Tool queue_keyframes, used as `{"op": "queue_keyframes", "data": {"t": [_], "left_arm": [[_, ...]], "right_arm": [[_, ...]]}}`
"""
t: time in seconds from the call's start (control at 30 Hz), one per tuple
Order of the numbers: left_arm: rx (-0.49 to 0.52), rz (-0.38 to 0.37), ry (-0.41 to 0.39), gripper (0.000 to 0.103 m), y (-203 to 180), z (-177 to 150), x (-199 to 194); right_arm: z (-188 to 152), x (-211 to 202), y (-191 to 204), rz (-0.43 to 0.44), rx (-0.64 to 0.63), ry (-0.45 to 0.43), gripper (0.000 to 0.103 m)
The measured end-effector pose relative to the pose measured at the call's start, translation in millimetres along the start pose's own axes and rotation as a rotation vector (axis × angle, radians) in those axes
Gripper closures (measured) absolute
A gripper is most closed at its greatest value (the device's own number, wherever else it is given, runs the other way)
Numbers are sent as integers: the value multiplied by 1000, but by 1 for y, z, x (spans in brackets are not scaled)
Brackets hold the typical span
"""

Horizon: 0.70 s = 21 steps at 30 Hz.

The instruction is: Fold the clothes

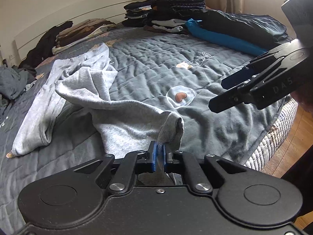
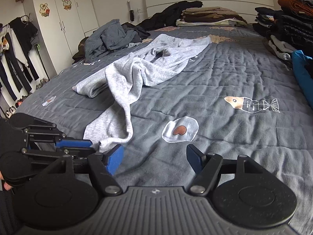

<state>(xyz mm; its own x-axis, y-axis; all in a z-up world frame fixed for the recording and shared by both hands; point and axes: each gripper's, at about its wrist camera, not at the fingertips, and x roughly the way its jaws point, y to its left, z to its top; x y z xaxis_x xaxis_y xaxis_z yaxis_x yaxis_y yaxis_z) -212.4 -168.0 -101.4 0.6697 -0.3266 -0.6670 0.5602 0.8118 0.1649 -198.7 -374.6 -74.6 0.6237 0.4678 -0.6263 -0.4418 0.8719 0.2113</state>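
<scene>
Light grey sweatpants (image 1: 82,90) lie twisted and crumpled across the dark grey quilt (image 1: 156,58). My left gripper (image 1: 159,152) is shut on one leg's cuff, which it lifts just above the bed near the front edge. In the right wrist view the same grey sweatpants (image 2: 137,72) stretch away toward the headboard, and the left gripper (image 2: 92,146) pinches the cuff at the lower left. My right gripper (image 2: 154,156) is open with nothing between its blue pads (image 2: 115,156), hovering over the quilt to the right of the cuff. The right gripper (image 1: 219,96) also shows at the right of the left wrist view.
Stacks of folded dark clothes (image 1: 174,9) and a blue garment (image 1: 221,37) fill the far right of the bed. Folded brown and beige clothes (image 2: 211,15) sit by the headboard. A heap of unfolded grey and black clothes (image 2: 111,37) lies far left. The mattress edge (image 1: 273,137) and wooden floor are on the right.
</scene>
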Motion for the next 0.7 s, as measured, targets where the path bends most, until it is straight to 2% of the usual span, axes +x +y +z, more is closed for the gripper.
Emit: {"op": "queue_keyframes", "data": {"t": [0.17,0.33,0.5,0.7], "left_arm": [[19,33,22,95,1,-3,4],[26,51,42,95,5,-9,7],[-45,26,59,95,19,-14,6],[-15,38,56,95,17,-16,5]], "right_arm": [[-2,7,20,55,-54,16,33],[-9,24,39,81,-99,63,28],[-13,38,48,90,-80,62,28],[-11,50,51,114,1,36,28]]}}
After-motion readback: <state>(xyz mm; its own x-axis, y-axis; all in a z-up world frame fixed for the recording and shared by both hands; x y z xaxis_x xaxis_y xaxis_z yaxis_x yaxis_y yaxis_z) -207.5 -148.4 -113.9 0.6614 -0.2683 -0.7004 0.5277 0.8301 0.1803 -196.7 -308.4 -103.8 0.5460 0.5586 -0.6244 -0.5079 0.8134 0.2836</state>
